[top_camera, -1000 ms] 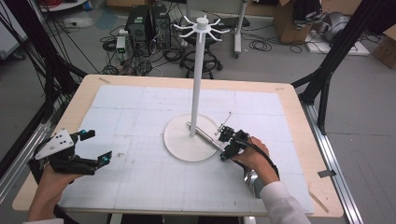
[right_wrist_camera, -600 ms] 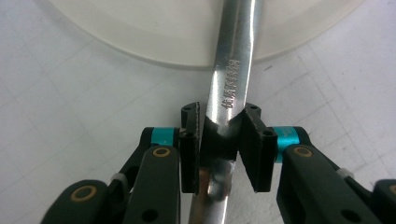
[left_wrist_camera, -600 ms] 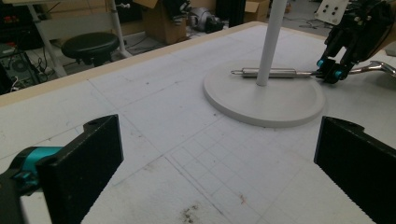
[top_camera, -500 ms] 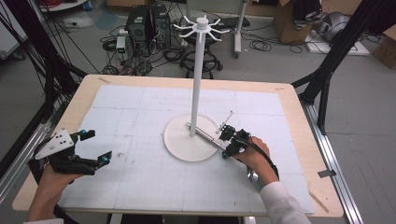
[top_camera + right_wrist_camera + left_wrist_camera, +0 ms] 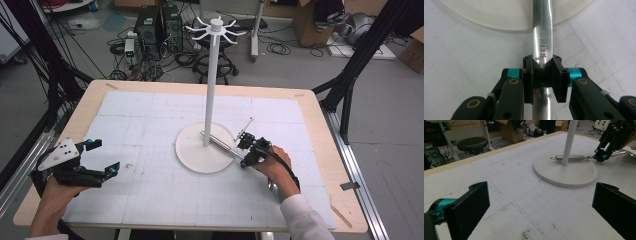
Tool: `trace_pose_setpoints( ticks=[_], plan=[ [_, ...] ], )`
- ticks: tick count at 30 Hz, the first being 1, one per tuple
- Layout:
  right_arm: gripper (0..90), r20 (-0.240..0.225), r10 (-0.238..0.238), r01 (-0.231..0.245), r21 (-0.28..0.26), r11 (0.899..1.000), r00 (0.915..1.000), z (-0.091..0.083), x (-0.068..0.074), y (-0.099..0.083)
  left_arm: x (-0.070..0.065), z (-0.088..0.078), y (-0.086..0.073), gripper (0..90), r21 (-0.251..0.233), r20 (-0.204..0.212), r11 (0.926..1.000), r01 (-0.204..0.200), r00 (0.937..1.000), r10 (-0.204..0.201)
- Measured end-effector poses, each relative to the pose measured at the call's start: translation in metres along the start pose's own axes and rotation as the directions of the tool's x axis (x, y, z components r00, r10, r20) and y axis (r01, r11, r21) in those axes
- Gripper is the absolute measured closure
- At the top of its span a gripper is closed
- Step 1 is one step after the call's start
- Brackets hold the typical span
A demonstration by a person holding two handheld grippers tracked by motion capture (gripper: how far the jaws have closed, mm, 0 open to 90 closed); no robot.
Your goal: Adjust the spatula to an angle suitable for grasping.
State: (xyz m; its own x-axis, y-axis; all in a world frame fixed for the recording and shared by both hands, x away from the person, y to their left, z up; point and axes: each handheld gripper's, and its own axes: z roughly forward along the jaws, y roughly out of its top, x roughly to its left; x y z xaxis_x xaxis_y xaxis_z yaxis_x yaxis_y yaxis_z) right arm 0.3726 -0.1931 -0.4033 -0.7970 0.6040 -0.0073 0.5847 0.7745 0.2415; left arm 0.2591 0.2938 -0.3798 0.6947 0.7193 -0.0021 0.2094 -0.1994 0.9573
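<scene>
Jaws on the left gripper (image 5: 97,159) stood spread wide with nothing between them, resting low over the white mat (image 5: 150,200) at about eight o'clock from the white stand (image 5: 210,90). Moving rightward, the stand's round base (image 5: 200,155) sat near the mat's middle, and the metal utensil (image 5: 543,37) lay across that base, its handle end near the pole and the rest running off toward four o'clock onto the mat. At that outer stretch the right gripper (image 5: 246,152) had just been closing its jaws, and the right gripper view showed the pads (image 5: 527,75) pinching the flat steel shaft from both sides.

For a clean pick-up, the grip looked square but sat on a smooth, narrow, polished bar, so it would probably slip or swivel if raised fast. A straight, slow lift seemed wisest, keeping the shaft level until the handle end cleared the base and the pole. The left gripper was well apart from the stand and could steady the base if it tipped.
</scene>
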Motion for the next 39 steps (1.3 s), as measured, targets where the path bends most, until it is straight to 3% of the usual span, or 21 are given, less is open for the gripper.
trace_pose_setpoints(
  ticks=[26, 39],
  plan=[
    [74.7, 0.015, -0.018, 0.02, -0.095, 0.995, 0.9997, -0.042, -0.011, -0.027, -0.001, 0.0, 0.001, 1.7, 0.004, -0.003, 1.0, -0.004, 1.0, 0.004],
    [74.7, 0.021, -0.085, 0.088, -0.174, 0.981, 0.9961, -0.075, -0.011, -0.05, -0.001, -0.001, 0.0, 1.7, 0.006, -0.006, 1.0, -0.006, 1.0, 0.006]
  ],
)
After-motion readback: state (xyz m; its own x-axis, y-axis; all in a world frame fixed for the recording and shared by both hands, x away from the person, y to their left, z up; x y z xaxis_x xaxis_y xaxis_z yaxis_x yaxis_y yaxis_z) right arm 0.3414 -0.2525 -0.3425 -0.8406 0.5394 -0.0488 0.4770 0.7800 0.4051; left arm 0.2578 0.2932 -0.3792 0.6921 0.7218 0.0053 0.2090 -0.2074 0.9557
